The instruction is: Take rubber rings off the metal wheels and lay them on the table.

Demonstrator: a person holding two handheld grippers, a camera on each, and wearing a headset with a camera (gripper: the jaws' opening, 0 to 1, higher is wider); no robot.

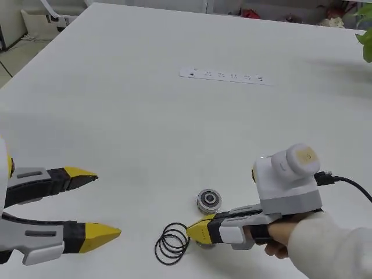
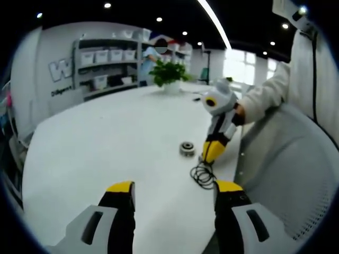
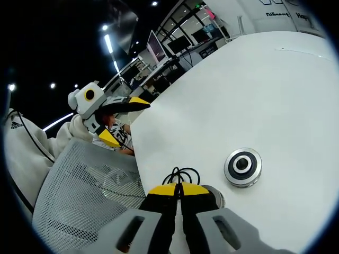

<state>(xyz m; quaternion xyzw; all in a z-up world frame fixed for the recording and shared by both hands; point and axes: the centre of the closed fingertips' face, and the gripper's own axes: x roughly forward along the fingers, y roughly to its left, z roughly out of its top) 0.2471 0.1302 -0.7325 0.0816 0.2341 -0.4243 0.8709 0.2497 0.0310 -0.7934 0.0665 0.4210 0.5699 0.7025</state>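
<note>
Rubber rings [image 1: 172, 243] are lying in a loose black pile on the white table [image 1: 145, 116], low in the centre of the head view. They are touching the yellow tips of the right gripper [image 1: 190, 231], whose jaws are pressing together; whether they are nipping a ring cannot be told. A metal wheel [image 1: 208, 200] is sitting just above the pile. The left gripper [image 1: 107, 204] is hovering at lower left, jaws spread wide.
</note>
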